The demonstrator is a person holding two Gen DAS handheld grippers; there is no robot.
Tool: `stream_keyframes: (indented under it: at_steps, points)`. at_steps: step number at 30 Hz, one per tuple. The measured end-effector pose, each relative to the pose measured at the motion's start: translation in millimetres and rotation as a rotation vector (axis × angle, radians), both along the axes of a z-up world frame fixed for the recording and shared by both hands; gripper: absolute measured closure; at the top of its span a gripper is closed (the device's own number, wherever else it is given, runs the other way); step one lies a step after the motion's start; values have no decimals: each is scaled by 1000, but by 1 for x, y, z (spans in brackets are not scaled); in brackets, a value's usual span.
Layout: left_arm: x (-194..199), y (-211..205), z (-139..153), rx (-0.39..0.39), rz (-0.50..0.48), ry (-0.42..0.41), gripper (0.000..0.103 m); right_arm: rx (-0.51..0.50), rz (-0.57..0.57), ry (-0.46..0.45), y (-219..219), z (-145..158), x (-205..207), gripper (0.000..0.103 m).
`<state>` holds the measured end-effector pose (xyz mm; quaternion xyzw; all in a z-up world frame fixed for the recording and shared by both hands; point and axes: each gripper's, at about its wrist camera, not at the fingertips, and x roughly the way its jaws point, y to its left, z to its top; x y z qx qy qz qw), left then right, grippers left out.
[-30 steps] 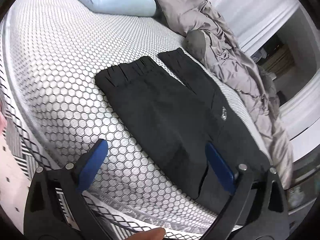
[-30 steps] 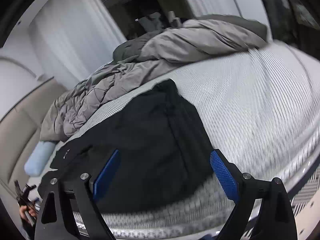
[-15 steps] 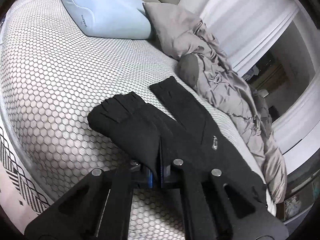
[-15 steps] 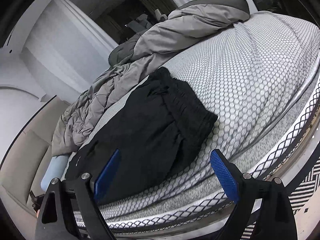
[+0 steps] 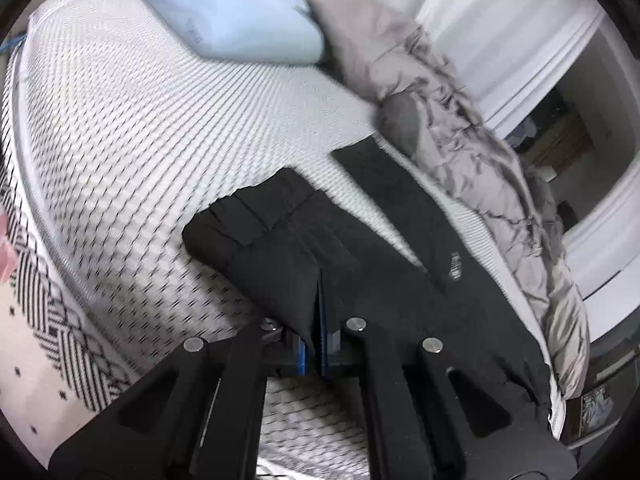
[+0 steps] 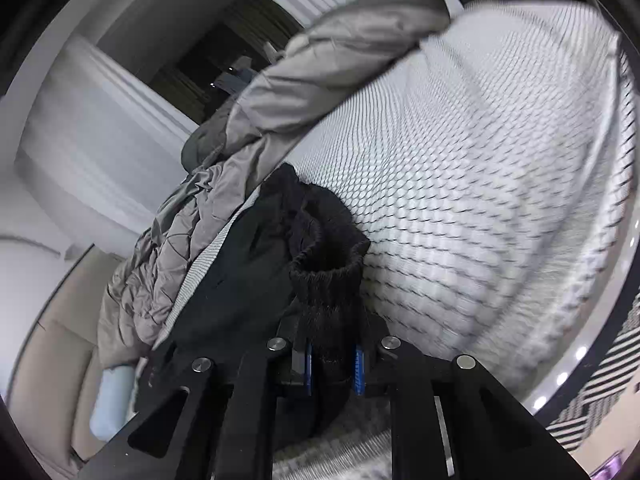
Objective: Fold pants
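black pants (image 5: 400,264) lie lengthwise along the bed's near edge

1. My left gripper (image 5: 316,350) sits at the bottom centre of the left wrist view, its blue pads (image 5: 301,354) pinched tight on a fold of black cloth.
2. My right gripper (image 6: 332,364) sits at the bottom centre of its view; its jaws have just been closing and now clamp a thicker bunch of cloth.

A pale blue pillow (image 5: 232,16) lies beside a crumpled grey quilt (image 5: 472,120) on a honeycomb-patterned mattress (image 5: 120,112).
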<state>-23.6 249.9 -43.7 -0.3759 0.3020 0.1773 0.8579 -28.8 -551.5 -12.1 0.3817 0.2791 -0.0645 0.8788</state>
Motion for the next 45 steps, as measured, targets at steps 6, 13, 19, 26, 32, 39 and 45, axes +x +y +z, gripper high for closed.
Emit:
stream_keyframes:
  at_steps: [6, 13, 19, 26, 32, 39, 45]
  points:
    - [6, 6, -5, -26, 7, -9, 102, -4, 6, 2, -1, 9, -5, 90]
    - [46, 15, 49, -20, -2, -73, 102, -65, -11, -79, 8, 78, 26, 90]
    - [147, 32, 99, -6, -22, -55, 102, -151, -44, -70, 17, 128, 104, 90]
    - [308, 44, 90, 40, -51, 85, 101, -227, -79, 55, 19, 139, 240, 90]
    - [376, 48, 60, 9, -149, 202, 51, -240, -139, 194, 2, 102, 321, 55]
    - [318, 44, 84, 78, -163, 120, 38, -219, -119, 125, 3, 99, 280, 35]
    - [228, 7, 51, -151, -227, 27, 39, -132, -51, 60, 36, 87, 227, 27]
